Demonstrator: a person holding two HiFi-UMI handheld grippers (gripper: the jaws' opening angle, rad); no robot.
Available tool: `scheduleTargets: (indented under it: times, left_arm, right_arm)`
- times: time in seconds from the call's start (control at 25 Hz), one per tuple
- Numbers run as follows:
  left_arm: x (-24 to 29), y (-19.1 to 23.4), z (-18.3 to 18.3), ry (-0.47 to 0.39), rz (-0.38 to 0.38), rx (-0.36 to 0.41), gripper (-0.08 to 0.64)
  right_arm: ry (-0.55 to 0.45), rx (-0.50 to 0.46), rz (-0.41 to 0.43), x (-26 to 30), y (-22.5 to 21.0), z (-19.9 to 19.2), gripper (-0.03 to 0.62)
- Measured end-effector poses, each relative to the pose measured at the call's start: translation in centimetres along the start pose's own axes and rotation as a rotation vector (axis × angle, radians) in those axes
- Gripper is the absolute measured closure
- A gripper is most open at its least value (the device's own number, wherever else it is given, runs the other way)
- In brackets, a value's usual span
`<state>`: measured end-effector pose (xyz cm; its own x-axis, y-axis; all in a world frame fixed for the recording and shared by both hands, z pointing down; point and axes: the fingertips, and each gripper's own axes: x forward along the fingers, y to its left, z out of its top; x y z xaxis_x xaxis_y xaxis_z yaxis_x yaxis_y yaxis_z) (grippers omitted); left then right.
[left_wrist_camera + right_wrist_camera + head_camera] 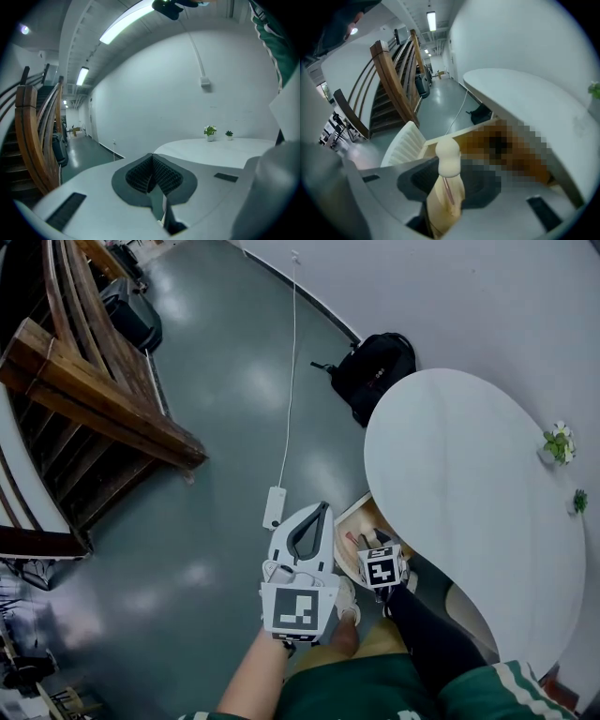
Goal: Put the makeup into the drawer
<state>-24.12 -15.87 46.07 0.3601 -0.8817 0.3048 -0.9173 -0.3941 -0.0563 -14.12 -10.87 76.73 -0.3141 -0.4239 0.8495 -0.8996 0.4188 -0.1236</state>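
Left gripper (317,519) leads in the head view, with the right gripper (377,561) just beside it, tipped down at the open drawer (353,514) that sticks out from under the white table (469,474). Over to the left gripper view: ribbed pads (138,176) pressed together with nothing between them, table and two little plants (210,131) beyond. Right gripper view now: jaws clamped narrow on a cream makeup bottle (446,190), round cap poking past the tips, wooden drawer right ahead and the bottle not in it yet.
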Motion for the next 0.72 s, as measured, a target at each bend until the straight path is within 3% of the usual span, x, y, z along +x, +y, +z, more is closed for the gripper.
scheduleTargets:
  times: [0.52,0.56,0.64,0.72]
  left_arm:
    - [0.6,0.3,-1.8,0.040,0.016,-0.027,0.560]
    - [0.6,0.3,-1.8,0.040,0.015,-0.027,0.560]
    - [0.7,0.3,-1.6,0.038,0.012,-0.025,0.560]
    - [0.7,0.4,-1.6,0.038,0.013,-0.030,0.560]
  right_arm:
    - [0.012,0.025,-0.022,1.5,-2.1,-1.3,0.428]
    - [0.007,0.023,-0.011,1.5,-1.9,-1.2,0.408]
    - [-0.001,0.015,0.010,1.5,-1.6,-1.1,0.304]
    - [-0.002,0.008,0.015,1.4,-1.5,-1.1,0.301]
